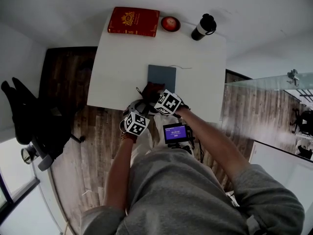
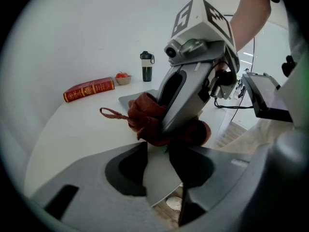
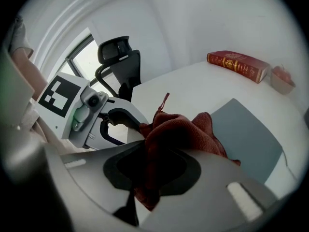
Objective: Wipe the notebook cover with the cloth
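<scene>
A grey-blue notebook (image 1: 162, 75) (image 3: 246, 134) lies flat in the middle of the white table (image 1: 117, 77), and its near corner (image 2: 130, 99) shows behind the cloth. A dark red cloth (image 1: 151, 88) (image 2: 147, 117) (image 3: 178, 129) is bunched at the notebook's near left corner. My right gripper (image 1: 155, 93) (image 3: 149, 158) (image 2: 169, 129) is shut on the cloth, which fills the gap between its jaws. My left gripper (image 1: 143, 105) (image 2: 158, 146) (image 3: 136, 125) stands open just beside it. Its tips are at the cloth's edge, and table and floor show through its gap.
At the table's far edge lie a red book (image 1: 133, 21), a small bowl (image 1: 170, 23) holding something red, and a black bottle (image 1: 203, 27). A thin white cable (image 1: 183, 66) lies past the notebook. A small screen device (image 1: 175, 132) hangs at my chest. A black office chair (image 1: 34, 126) stands left.
</scene>
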Demonstrator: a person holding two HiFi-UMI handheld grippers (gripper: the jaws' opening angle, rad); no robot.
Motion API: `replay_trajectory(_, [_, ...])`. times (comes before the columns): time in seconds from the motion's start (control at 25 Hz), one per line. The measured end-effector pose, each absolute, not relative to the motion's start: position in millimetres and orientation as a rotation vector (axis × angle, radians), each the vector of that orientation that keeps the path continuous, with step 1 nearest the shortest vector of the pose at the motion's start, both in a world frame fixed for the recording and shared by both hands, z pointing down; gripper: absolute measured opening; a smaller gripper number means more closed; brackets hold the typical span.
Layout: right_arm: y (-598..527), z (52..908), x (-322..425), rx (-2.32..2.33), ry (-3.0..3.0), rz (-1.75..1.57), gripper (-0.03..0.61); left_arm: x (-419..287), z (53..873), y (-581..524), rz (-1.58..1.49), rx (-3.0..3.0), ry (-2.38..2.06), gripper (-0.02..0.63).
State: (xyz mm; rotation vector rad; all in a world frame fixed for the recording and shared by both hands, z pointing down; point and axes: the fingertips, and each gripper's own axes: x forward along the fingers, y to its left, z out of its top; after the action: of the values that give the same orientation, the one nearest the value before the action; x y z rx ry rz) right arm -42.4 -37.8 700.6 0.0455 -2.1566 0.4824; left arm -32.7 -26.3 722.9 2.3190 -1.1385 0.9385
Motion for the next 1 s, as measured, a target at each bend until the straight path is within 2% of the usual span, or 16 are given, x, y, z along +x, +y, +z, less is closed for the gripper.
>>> replay_trajectory(0.24, [-58, 680, -48, 0.028, -2.205, 0.416, 0.078, -33, 722, -26, 0.938, 2.321, -1.142, 0.144])
replay_trajectory(0.56, [-162, 643, -19, 0.315, -2.323, 0.280, 0.078, -33, 723, -27, 0.935, 2.318, -1.142, 0.143])
replay_trajectory(0.8, [-222, 658, 15, 0.354, -2.222, 0.136, 0.078, -33, 722, -27, 0.912, 2.298, -1.151, 0.141])
replay_trajectory(1.0, [-233, 681, 12, 0.303, -2.176, 0.175, 0.078, -33, 722, -26, 0.915, 2.296, -1.142, 0.140])
